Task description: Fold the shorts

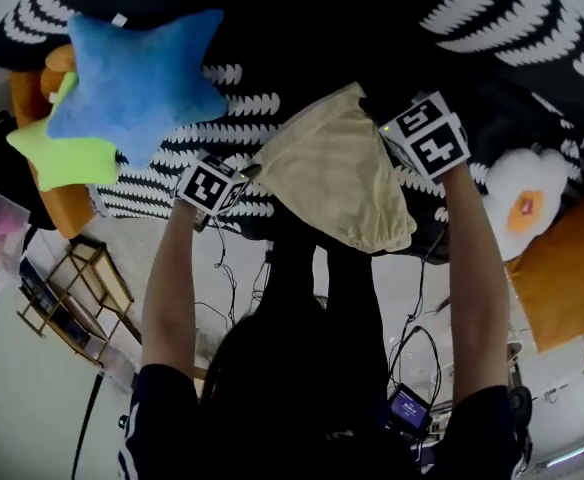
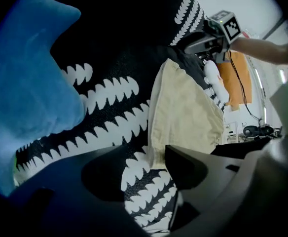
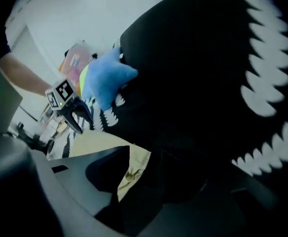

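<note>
Shorts: we see the folded beige cloth shorts lying flat on the black bed cover with white toothed stripes, their near end reaching its near edge.
Left claw: our left gripper is released, jaws apart, with the shorts' left corner just beside one jaw.
Right claw: our right gripper is released, and the far right corner lies loose between its jaws.
Open room: we have bare cover beyond the shorts.
Neighbours: a blue star-shaped plush cushion sits well apart on the left, and a white egg-like plush lies near on the right.
</note>
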